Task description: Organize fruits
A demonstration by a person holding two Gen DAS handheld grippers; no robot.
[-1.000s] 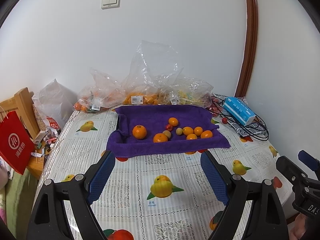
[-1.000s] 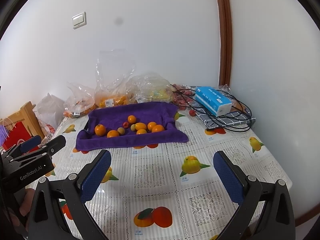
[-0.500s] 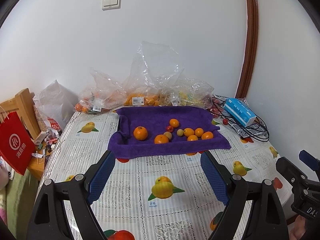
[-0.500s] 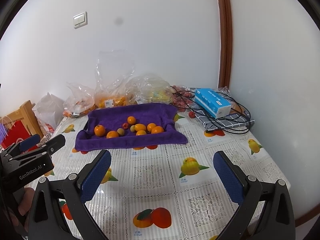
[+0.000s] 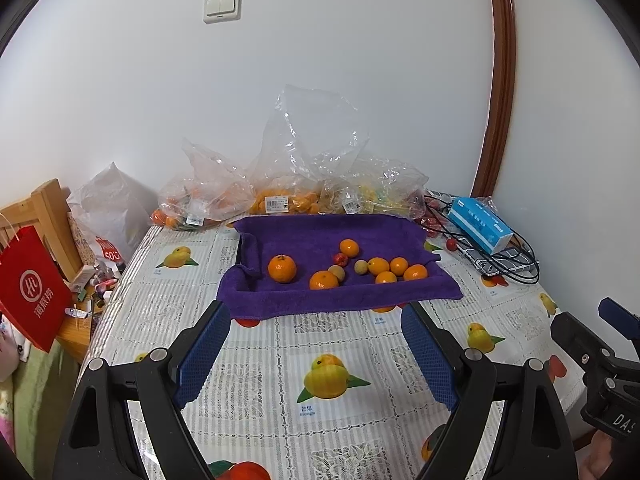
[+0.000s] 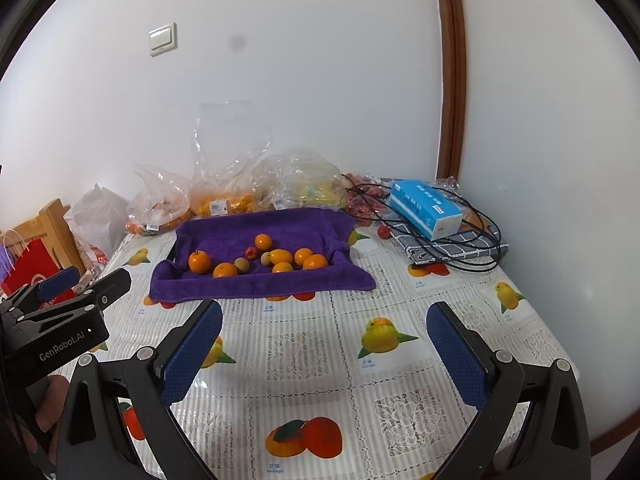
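Purple terry towel spread on the fruit-print surface, edges rumpled up at left and back. On it loose fruit: large orange mandarin at left, second mandarin near front edge, small red fruit, two tan-green round fruits, orange one behind, cluster of four small oranges at right, touching.

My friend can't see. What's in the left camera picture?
Oranges and smaller fruits lie on a purple towel on a fruit-print tablecloth. The open, empty left tool hovers in front; plastic fruit bags sit behind.
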